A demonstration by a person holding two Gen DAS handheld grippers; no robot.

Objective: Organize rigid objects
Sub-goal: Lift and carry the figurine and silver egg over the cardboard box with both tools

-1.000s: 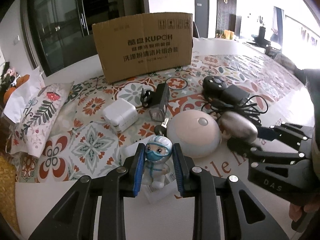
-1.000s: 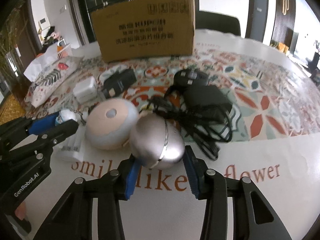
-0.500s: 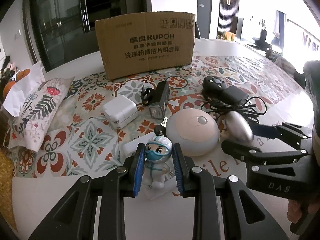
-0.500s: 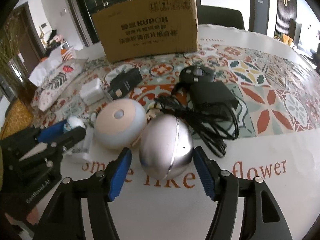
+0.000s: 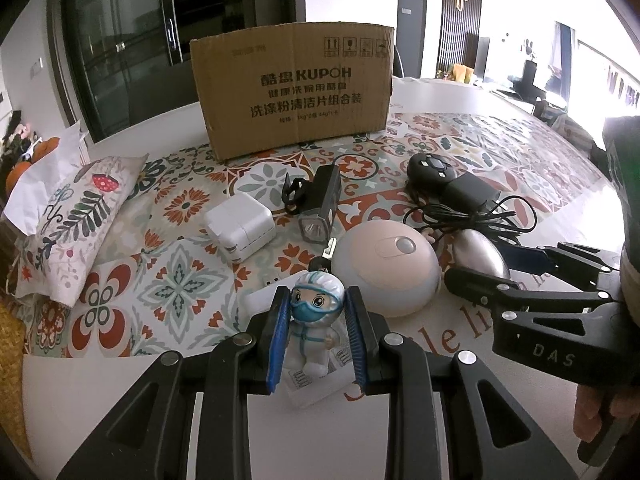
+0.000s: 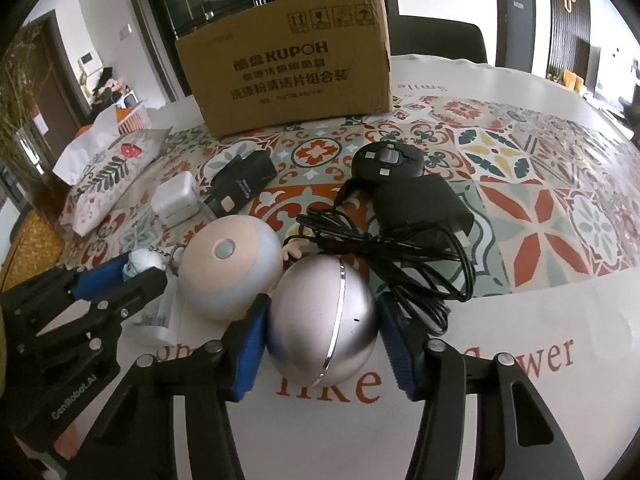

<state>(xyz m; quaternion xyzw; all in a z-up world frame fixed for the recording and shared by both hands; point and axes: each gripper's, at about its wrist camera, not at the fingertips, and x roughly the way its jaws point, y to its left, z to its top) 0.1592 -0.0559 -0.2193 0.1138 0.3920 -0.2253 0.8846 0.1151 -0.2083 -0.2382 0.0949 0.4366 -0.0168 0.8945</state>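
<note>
**Silver ball now clamped, figurine still held**

Compared with half a second ago, the blue pads of the right gripper (image 6: 320, 344) have been brought in against the silver ball (image 6: 324, 320), so it's now pinched on both sides instead of just being straddled. The left gripper (image 5: 316, 332) hasn't been shifted: the little masked figurine (image 5: 316, 316) is still squeezed between its narrow jaws, over a white card (image 5: 316, 388) on the table (image 5: 200, 392).

Just ahead of the right tongs a tangled black cable (image 6: 392, 256) and a black adapter (image 6: 420, 204) are seen, with a round black controller (image 6: 388, 160) behind that. A pinkish dome (image 5: 386, 264) is parked between the two tongs, touching the ball. Further ahead of the left tongs a white charger (image 5: 240, 226) and a black bike light (image 5: 320, 208) are laid out, with the cardboard box (image 5: 294, 84) at the back. A floral pouch (image 5: 76, 220) sits off to the left.
</note>
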